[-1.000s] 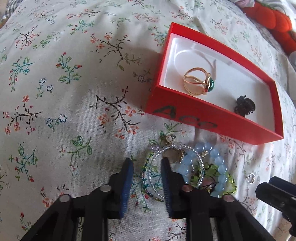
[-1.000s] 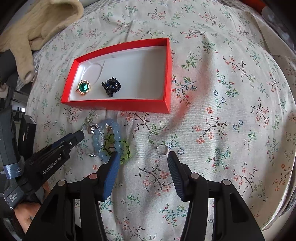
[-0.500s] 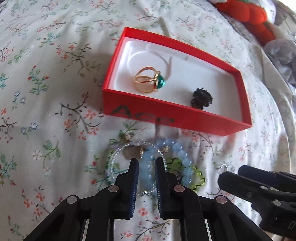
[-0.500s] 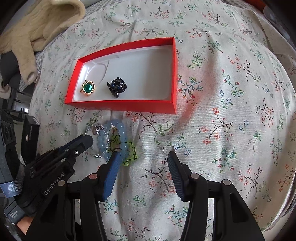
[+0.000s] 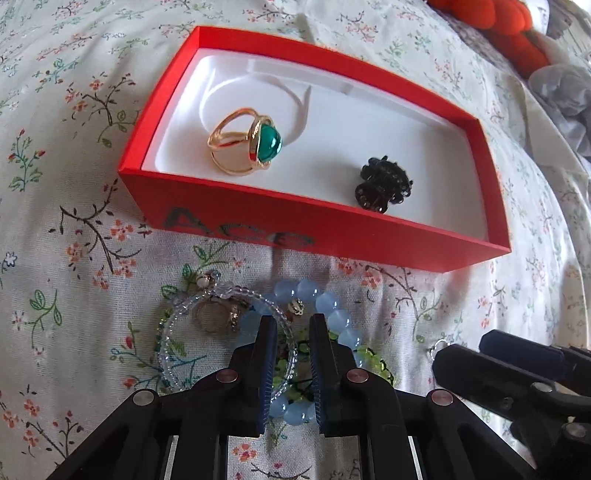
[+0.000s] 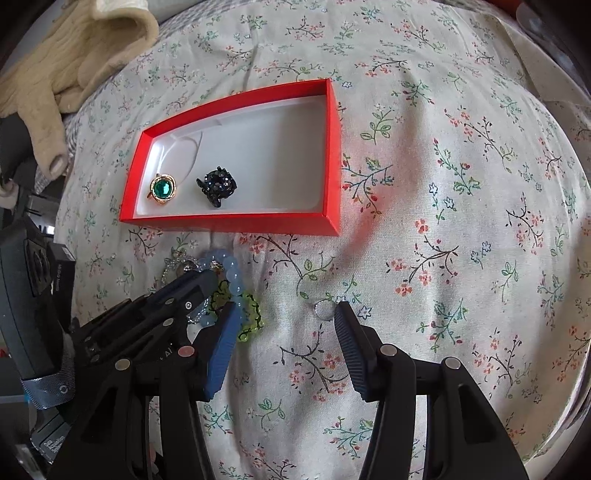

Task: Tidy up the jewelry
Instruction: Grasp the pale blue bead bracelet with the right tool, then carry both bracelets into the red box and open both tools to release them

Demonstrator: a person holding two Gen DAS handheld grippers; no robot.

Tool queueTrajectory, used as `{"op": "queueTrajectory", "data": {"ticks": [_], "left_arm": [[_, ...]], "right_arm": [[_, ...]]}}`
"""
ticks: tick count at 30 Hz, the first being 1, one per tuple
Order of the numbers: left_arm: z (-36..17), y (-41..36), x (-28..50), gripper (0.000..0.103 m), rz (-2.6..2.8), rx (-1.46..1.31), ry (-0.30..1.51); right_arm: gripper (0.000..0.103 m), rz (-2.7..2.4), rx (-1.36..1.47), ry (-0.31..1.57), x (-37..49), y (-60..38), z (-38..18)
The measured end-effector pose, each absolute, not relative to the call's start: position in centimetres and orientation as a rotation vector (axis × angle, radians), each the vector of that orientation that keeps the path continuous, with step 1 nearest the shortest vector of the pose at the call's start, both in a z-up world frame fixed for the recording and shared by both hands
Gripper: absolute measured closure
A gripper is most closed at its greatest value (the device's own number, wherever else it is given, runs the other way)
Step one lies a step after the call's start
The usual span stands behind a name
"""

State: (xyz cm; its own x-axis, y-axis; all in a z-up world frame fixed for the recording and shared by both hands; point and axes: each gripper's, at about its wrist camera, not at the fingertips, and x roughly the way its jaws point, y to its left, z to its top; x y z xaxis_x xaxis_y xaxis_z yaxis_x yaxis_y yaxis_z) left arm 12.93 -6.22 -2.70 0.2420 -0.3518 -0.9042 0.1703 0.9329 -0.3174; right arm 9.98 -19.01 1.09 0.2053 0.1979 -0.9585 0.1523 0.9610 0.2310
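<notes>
A red box (image 5: 332, 221) (image 6: 229, 223) on the floral cloth holds a gold ring with a green stone (image 5: 247, 146) (image 6: 162, 188) and a black hair clip (image 5: 382, 188) (image 6: 218, 186). In front of it lie a clear bead bracelet (image 5: 173, 332), a blue bead bracelet (image 5: 327, 301) (image 6: 232, 269) and a green beaded piece (image 5: 369, 360) (image 6: 251, 314) in a pile. My left gripper (image 5: 293, 328) (image 6: 207, 280) points down over this pile, jaws a narrow gap apart, clamping nothing. My right gripper (image 6: 284, 321) (image 5: 461, 350) stands open; a small silver ring (image 6: 324, 309) (image 5: 436, 347) lies by its right fingertip.
A cream knitted glove (image 6: 55, 74) lies at the cloth's far left edge. An orange plush thing (image 5: 498, 26) and grey fabric (image 5: 561, 99) sit behind the box on the right. The cloth (image 6: 461, 221) right of the box bears only its flower print.
My left gripper narrowed its jaws and slid right across the bracelet pile, from the clear bracelet to over the blue and green ones. The bracelets stayed put. My right gripper kept still.
</notes>
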Motion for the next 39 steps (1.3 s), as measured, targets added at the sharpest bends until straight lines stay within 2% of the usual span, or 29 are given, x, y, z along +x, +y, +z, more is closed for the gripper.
{"op": "queueTrajectory", "data": {"ticks": [3,5,6,16,21,31,32,39], "left_arm": [[-2.9,-6.3,12.6,0.091,-0.344,-0.151,1.282],[-2.8,-6.4,12.6,0.101,-0.331,-0.136,1.275],[-2.7,-6.4,12.5,0.102,-0.328,-0.134,1.271],[0.3,-3.1,11.2,0.103,-0.343,-0.174,1.212],[1.2,-0.4,10.6,0.103,-0.327,-0.194,1.193],[1.4,3.2,10.3,0.103,-0.282,-0.215,1.19],[1.4,3.4,10.2,0.103,-0.278,-0.214,1.19],[1.4,4.8,10.0,0.103,-0.249,-0.214,1.189]], "right_arm": [[0.047,0.027,0.317,1.368,10.1,-19.5,1.0],[0.047,0.022,0.326,1.365,10.1,-19.9,1.0],[0.047,0.019,0.329,1.364,10.1,-20.0,1.0],[0.048,0.058,0.358,1.357,11.0,-18.8,0.4],[0.064,0.104,0.37,1.351,11.8,-17.1,-0.1],[0.084,0.097,0.346,1.381,13.3,-14.6,-2.8],[0.089,0.095,0.347,1.383,13.3,-14.6,-3.0],[0.091,0.099,0.327,1.361,13.1,-14.3,-2.5]]}}
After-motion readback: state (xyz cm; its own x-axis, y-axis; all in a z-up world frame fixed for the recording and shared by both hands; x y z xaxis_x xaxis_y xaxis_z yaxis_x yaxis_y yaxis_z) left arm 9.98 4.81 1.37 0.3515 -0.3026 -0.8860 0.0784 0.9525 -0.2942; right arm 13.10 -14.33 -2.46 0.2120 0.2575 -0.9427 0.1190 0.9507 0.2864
